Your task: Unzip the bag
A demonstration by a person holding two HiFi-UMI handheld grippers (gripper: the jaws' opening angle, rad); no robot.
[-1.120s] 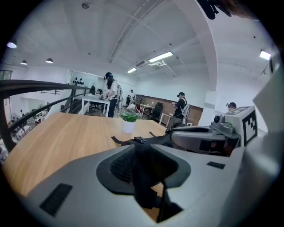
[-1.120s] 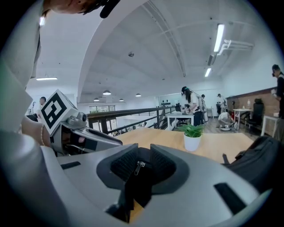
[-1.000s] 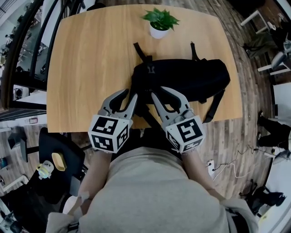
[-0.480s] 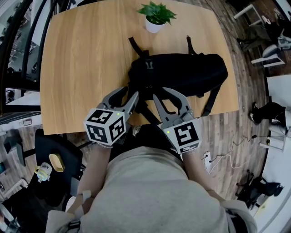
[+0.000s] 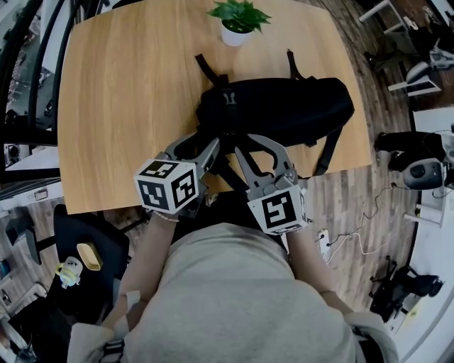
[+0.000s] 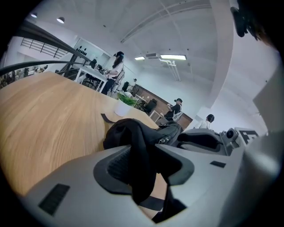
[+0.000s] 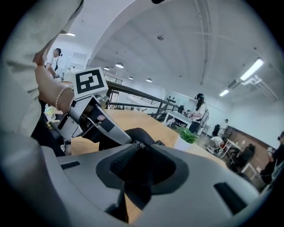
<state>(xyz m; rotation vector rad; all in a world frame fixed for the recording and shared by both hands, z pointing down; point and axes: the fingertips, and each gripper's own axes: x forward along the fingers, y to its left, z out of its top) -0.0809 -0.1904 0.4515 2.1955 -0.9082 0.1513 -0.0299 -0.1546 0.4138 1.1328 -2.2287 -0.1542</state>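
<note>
A black backpack (image 5: 284, 113) lies lengthwise on the wooden table (image 5: 120, 92), straps trailing off its ends. Both grippers meet at its near left end. My left gripper (image 5: 207, 150) has just been opening its jaws, and a thick fold of black bag fabric (image 6: 133, 133) runs between them without looking pinched. My right gripper (image 5: 245, 147) sits just right of it, shut on black bag fabric, with the small metal zipper pull (image 7: 139, 144) at its left fingertip. In the right gripper view the left gripper (image 7: 88, 119) shows close beside it.
A potted green plant (image 5: 237, 18) in a white pot stands at the table's far edge behind the bag. A black chair (image 5: 85, 248) is below the table's near left corner. People and desks show in the room's background.
Both grippers have rolled at the wrist, so their marker cubes show other faces. The left one has sunk a little and its jaws stand wider. The bag has not moved.
</note>
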